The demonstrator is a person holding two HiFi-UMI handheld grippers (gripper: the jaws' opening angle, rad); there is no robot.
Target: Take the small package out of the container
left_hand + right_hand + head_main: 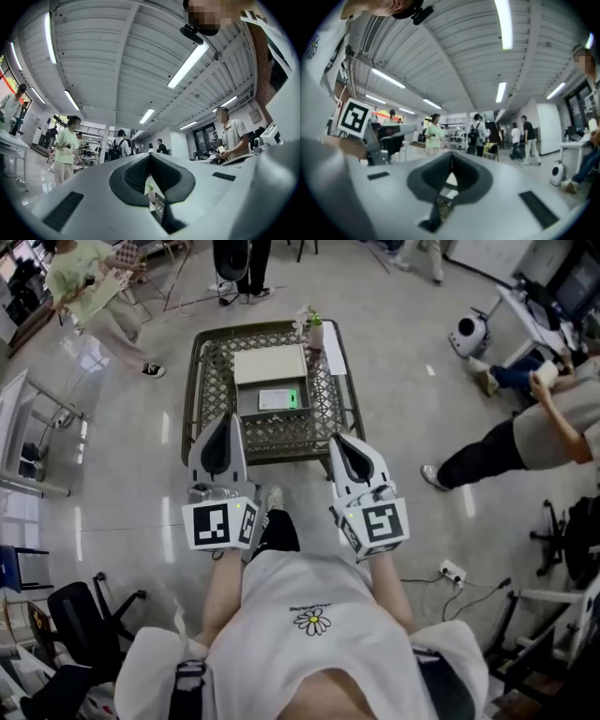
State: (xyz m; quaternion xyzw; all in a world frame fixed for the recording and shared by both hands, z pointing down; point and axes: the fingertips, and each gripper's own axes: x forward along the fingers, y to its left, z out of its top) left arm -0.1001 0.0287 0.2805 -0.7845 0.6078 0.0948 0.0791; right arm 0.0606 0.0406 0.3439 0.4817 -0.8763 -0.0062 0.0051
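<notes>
A low wicker table (206,381) stands in front of me. On it sits the container (270,365), a flat box with a cream lid raised at the back. The small package (279,399), white with a green patch, lies in its grey front part. My left gripper (218,420) hovers over the table's near left edge, jaws pressed together and empty. My right gripper (339,440) hangs just short of the near right edge, also shut and empty. Each gripper view looks upward at the ceiling, with the left gripper (150,157) and the right gripper (451,157) closed to a seam.
A small bottle with a plant (314,331) and a white sheet (334,349) sit at the table's far right. A seated person (525,442) is at the right and a standing person (89,287) at the far left. A power strip (452,571) lies on the floor.
</notes>
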